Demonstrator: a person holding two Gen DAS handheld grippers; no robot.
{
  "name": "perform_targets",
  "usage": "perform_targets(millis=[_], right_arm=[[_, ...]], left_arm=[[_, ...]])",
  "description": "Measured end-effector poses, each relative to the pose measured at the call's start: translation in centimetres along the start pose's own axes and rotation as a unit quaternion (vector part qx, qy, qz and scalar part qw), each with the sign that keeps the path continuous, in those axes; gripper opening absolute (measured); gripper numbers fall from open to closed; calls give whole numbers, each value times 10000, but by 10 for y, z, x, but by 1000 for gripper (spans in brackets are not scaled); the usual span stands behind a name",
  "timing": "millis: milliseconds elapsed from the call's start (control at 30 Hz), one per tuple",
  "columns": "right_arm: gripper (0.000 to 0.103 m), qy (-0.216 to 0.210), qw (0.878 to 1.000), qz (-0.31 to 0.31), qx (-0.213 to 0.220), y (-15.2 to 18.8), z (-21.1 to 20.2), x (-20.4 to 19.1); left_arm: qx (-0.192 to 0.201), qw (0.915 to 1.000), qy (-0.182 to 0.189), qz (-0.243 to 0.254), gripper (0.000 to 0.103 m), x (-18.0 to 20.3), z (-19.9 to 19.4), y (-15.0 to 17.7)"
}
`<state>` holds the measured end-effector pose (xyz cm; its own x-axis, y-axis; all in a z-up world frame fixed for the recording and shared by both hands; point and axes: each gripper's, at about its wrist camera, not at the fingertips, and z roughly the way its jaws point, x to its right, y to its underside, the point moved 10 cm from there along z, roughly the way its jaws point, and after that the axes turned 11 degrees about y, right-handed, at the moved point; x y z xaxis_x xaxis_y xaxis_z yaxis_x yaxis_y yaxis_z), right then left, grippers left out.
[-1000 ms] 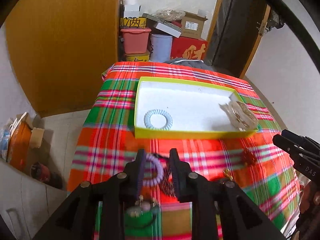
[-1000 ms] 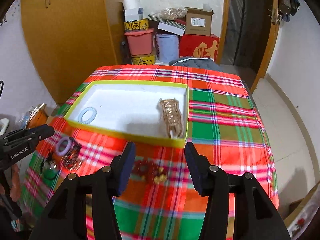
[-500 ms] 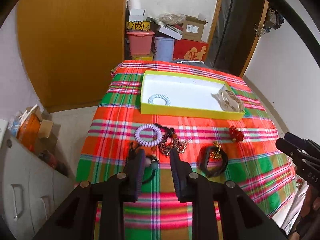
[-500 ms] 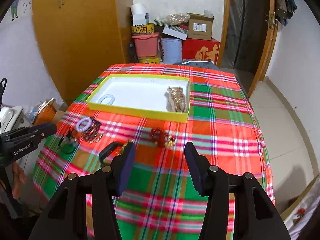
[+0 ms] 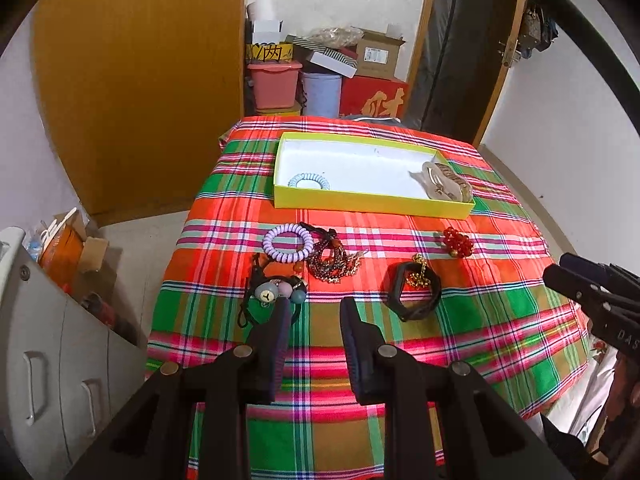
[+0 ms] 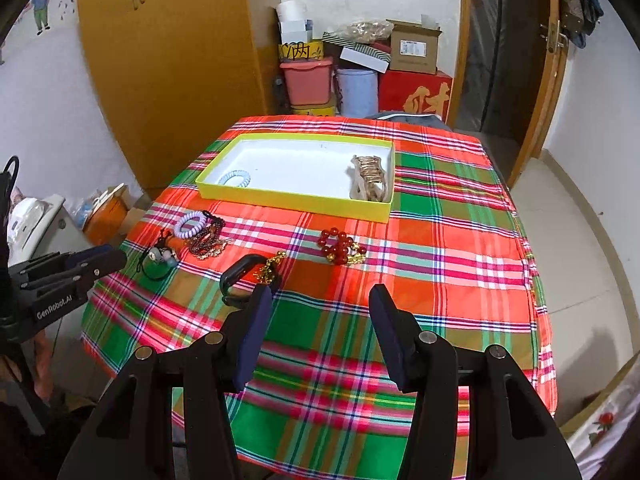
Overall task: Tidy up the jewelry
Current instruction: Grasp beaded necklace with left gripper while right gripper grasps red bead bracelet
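Note:
A yellow tray (image 5: 372, 200) (image 6: 296, 200) on the plaid tablecloth holds a pale blue coil hair tie (image 5: 309, 181) (image 6: 236, 179) and a gold hair claw (image 5: 446, 186) (image 6: 371, 178). In front of it lie a lilac bead bracelet (image 5: 288, 243) (image 6: 192, 224), a dark beaded bunch (image 5: 332, 262), a black cord charm piece (image 5: 276, 292), a black bangle with a gold chain (image 5: 414, 290) (image 6: 240, 280) and a red bead bracelet (image 5: 458, 242) (image 6: 340, 248). My left gripper (image 5: 314, 320) is open and empty above the near table. My right gripper (image 6: 320, 304) is open and empty.
Boxes, a pink bin and a blue bucket (image 5: 322, 94) are stacked behind the table beside a wooden wardrobe (image 5: 140, 80). A grey cabinet (image 5: 60, 340) stands left of the table. The table's near edge (image 6: 360, 452) drops off below my grippers.
Both grippers have pulled back and up from the table, so more of the cloth and jewelry shows. The left gripper has left the lilac bracelet and opened a little wider.

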<state>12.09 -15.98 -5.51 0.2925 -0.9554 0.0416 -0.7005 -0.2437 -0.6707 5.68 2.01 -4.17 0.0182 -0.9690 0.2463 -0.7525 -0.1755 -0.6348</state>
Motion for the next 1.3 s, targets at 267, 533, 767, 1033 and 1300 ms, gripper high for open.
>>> perform_targets(millis=[267, 533, 767, 1033, 1300], right_arm=[[52, -178, 9997, -11, -164, 4, 13, -4], [52, -342, 9987, -60, -363, 4, 29, -12], [52, -388, 9982, -89, -460, 0, 46, -15], [52, -319, 9984, -118, -454, -13, 69, -13], [51, -183, 9984, -68, -533, -23, 98, 0]], left_arm=[[-58, 9997, -35, -237, 25, -15, 0, 5], [-111, 9988, 41, -465, 25, -37, 9, 3], [-277, 9985, 282, -372, 26, -31, 33, -3], [-388, 9974, 555, -226, 30, -15, 63, -13], [-509, 9961, 710, -144, 30, -3, 99, -24]])
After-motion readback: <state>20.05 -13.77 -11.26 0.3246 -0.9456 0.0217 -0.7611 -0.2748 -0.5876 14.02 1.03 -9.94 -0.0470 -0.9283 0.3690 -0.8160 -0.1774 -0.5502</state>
